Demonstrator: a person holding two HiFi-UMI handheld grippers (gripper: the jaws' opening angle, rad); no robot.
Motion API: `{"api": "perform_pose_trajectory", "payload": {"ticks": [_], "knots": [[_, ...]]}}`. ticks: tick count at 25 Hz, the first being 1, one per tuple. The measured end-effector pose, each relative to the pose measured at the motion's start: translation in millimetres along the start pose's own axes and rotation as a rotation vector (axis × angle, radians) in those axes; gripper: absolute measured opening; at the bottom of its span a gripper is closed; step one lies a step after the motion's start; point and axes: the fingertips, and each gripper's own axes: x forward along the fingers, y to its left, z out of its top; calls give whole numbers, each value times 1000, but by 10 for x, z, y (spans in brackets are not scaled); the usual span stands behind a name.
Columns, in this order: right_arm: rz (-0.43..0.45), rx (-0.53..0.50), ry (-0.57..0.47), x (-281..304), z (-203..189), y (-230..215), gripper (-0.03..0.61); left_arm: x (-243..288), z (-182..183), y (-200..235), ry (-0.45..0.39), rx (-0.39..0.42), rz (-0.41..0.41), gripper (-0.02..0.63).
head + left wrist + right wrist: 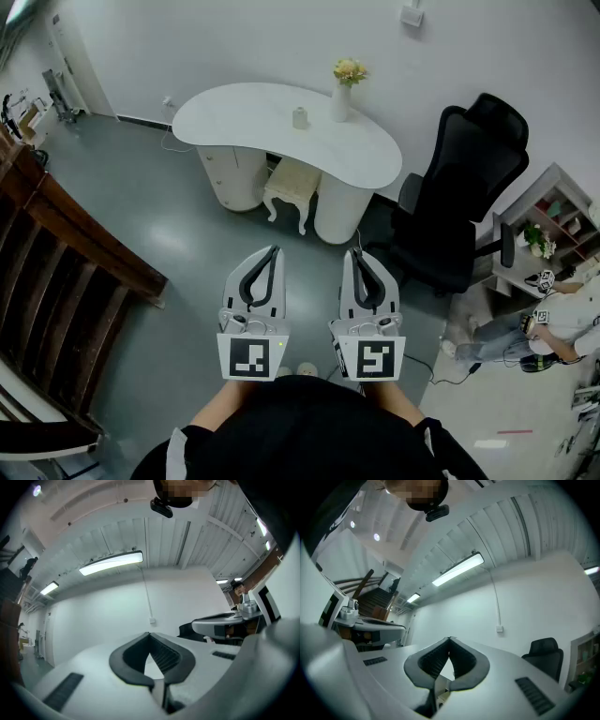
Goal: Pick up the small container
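Observation:
The small pale container (299, 117) stands on the white curved table (234, 117) far ahead in the head view, just left of a white vase with yellow flowers (342, 89). My left gripper (275, 249) and right gripper (356, 251) are held side by side close to the person's body, well short of the table. Both are shut, with their tips together and nothing between them. Each gripper view looks up at the white wall and ceiling lights past shut jaws: the left gripper (150, 633) and the right gripper (450, 638). Neither shows the container.
A small white stool (292, 187) sits under the table. A black office chair (464, 202) stands to its right. A dark wooden stair rail (66, 244) runs along the left. A seated person (548, 328) and shelves (553, 220) are at the far right. Grey floor lies between me and the table.

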Motion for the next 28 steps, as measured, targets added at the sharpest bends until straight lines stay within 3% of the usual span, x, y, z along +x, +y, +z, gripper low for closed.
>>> {"api": "perform_pose_trajectory", "payload": {"ticks": [28], "knots": [[66, 33, 18, 189, -233, -313, 21, 345, -69, -177, 20, -4, 44, 6]]}}
